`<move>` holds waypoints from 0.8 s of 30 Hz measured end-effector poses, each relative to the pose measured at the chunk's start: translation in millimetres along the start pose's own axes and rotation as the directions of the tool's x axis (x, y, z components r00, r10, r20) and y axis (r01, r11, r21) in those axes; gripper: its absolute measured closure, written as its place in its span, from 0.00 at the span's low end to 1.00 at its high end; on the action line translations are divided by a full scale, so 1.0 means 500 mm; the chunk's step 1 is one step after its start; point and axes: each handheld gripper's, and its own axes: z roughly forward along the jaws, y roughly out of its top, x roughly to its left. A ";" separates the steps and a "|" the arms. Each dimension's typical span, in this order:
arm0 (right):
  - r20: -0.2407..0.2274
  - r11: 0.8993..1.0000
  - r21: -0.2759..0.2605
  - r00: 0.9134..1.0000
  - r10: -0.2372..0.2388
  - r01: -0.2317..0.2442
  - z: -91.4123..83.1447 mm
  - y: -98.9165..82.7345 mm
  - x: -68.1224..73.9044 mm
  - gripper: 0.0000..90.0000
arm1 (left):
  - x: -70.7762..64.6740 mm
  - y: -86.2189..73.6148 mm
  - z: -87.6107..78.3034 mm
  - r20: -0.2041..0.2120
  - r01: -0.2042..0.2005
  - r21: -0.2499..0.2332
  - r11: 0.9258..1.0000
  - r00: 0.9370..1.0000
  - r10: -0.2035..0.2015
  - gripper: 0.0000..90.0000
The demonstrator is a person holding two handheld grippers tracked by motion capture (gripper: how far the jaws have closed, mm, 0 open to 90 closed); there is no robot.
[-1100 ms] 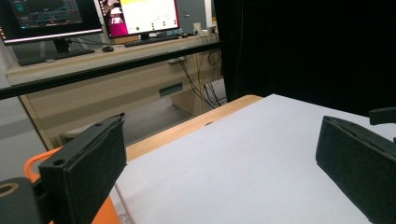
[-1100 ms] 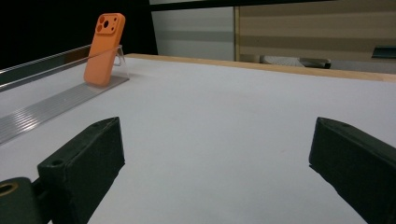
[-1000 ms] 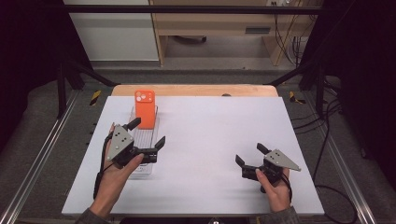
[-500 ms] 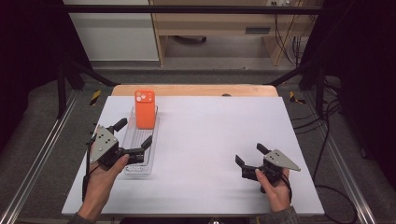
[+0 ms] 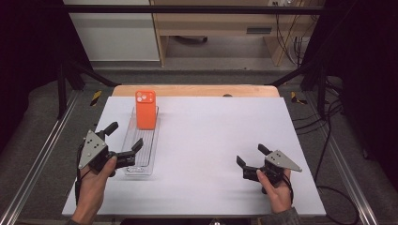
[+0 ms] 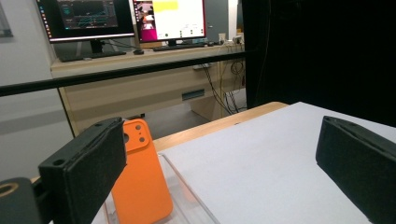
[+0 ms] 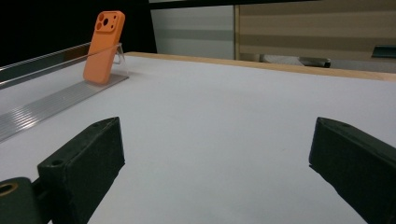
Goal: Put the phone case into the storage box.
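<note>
An orange phone case (image 5: 146, 110) stands tilted against the far end of a long clear ribbed stand (image 5: 141, 152) on the left of the white table top (image 5: 211, 136). My left gripper (image 5: 126, 136) is open at the stand's near left side, with one finger over the stand's edge and nothing between its jaws. In the left gripper view the case (image 6: 140, 179) stands just past the left jaw, on the clear stand (image 6: 187, 207). My right gripper (image 5: 251, 155) is open and empty at the near right, and its view shows the case (image 7: 103, 46) far off to the left.
A wooden strip (image 5: 197, 90) borders the table's far edge. Metal rails (image 5: 42, 154) run along both sides, and a black bar (image 5: 197, 9) crosses overhead at the back. Cables (image 5: 324, 140) trail on the floor at the right. Monitors (image 6: 126, 18) stand on a desk beyond.
My left gripper has slid left, from over the stand's near end to its left side. The right gripper and the phone case have not moved.
</note>
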 end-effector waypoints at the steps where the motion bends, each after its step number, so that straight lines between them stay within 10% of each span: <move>1: 0.000 1.000 0.000 1.000 0.001 -0.001 0.000 0.000 0.000 0.04 | 0.002 -0.004 -0.002 -0.001 0.005 0.000 1.000 1.000 -0.005 0.02; 24: 0.003 1.000 0.003 1.000 -0.005 0.005 0.000 -0.001 0.000 0.04 | 0.030 -0.087 -0.023 -0.021 0.037 0.027 0.999 0.999 -0.036 0.02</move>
